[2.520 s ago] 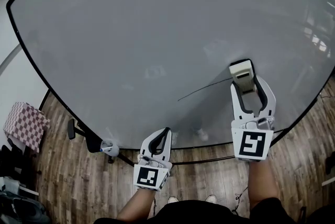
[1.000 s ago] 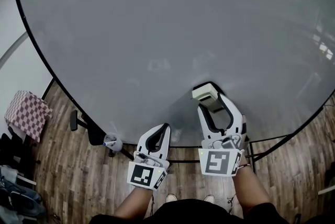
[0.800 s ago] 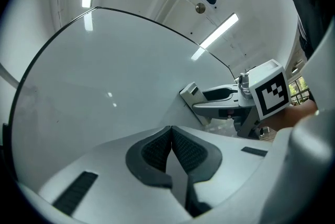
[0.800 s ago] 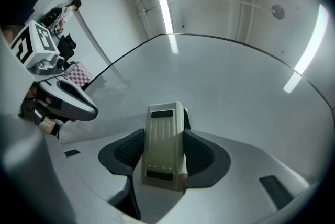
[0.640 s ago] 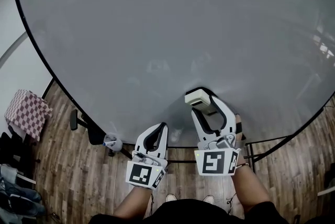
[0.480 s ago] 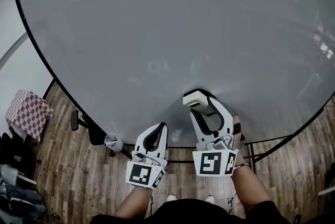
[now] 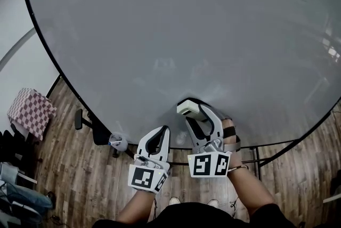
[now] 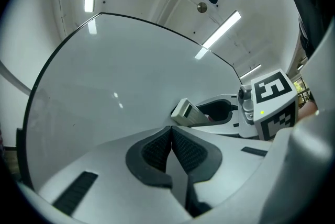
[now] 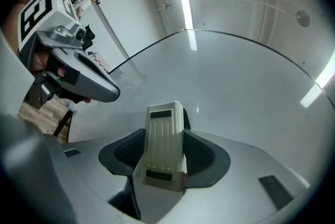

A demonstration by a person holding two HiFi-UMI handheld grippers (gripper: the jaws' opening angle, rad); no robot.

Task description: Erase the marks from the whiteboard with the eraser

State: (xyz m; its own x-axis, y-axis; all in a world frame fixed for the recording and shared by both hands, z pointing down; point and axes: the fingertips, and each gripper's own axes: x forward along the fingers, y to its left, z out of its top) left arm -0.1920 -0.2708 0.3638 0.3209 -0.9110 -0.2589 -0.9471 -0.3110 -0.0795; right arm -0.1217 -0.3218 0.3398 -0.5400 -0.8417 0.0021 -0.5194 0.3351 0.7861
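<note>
A large whiteboard (image 7: pixel 176 30) with a thin black frame fills most of the head view; I see no marks on its grey-white face. My right gripper (image 7: pixel 191 110) is shut on a cream eraser (image 7: pixel 187 108), held against the board's lower part. In the right gripper view the ribbed eraser (image 9: pixel 164 145) sits upright between the dark pads. My left gripper (image 7: pixel 164 132) hangs shut and empty just left of the right one, near the board's bottom edge. Seen from the left gripper view, its pads (image 8: pixel 157 150) meet, and the eraser (image 8: pixel 184 111) shows beyond them.
The board stands on a dark frame over a wooden plank floor (image 7: pixel 69 168). A checkered cloth (image 7: pixel 31 113) lies at the far left with dark bags below it. A small white-and-blue thing (image 7: pixel 118 142) sits by the stand's left foot.
The right gripper has carried the eraser left and down across the board. A thin dark line seen on the board 2.5 s ago no longer shows. The left gripper has stayed put.
</note>
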